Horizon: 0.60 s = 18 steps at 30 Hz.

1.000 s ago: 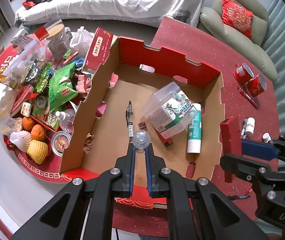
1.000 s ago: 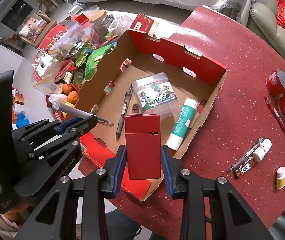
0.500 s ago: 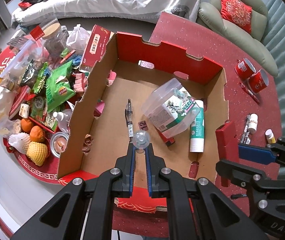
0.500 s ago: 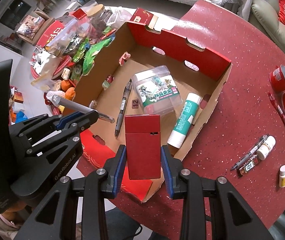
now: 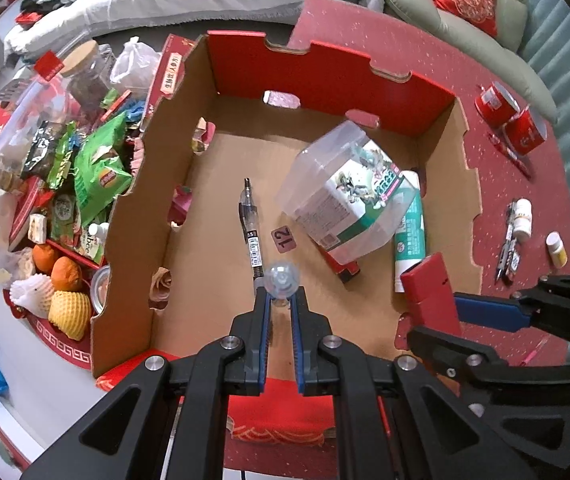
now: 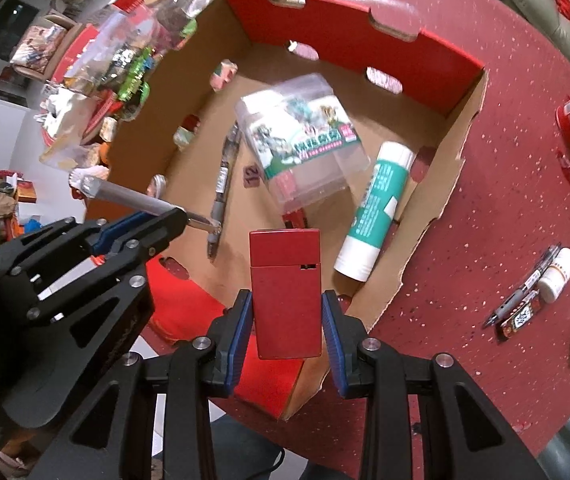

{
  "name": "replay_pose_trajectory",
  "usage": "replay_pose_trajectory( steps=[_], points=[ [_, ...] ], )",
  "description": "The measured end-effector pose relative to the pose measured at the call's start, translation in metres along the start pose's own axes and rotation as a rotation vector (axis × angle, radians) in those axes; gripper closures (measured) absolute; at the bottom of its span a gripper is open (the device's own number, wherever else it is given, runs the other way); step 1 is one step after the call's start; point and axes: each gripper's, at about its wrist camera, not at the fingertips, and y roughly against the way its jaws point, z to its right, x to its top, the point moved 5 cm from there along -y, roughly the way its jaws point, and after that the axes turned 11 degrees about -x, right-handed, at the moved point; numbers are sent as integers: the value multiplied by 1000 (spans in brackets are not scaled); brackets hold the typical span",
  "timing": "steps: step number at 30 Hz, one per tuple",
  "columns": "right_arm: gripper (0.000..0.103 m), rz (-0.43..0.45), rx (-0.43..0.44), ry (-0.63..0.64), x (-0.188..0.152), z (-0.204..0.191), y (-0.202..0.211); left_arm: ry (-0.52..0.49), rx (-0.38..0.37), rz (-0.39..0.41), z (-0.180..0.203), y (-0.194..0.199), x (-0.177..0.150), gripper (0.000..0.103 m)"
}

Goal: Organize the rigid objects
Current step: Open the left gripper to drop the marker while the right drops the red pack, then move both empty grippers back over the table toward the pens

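Cardboard box shows "12"; left hand-held gripper grips pen, right red case.

The box is red outside and plain brown card inside. On its floor lie a black-and-clear pen, a clear tub with a green-and-white printed label, and a teal-and-white tube. The table at right is dark red with pale speckles. Both grippers are black with blue pads: the left gripper at lower centre grips a clear pen, the right gripper a plain red case. Green snack bags and orange fruit fill the left edge. Two red cans sit upper right.
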Motion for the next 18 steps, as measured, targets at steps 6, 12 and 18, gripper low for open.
replay_pose_trajectory(
  steps=[6, 12, 18],
  points=[
    [64, -22, -21, 12, 4, 3, -9, 39, 24, 14, -16, -2, 4, 37],
    [4, 54, -11, -30, 9, 18, 17, 93, -24, 73, -26, 15, 11, 22],
    [1, 101, -2, -58, -7, 44, 45, 55, -49, 56, -5, 26, 9, 21]
  ],
)
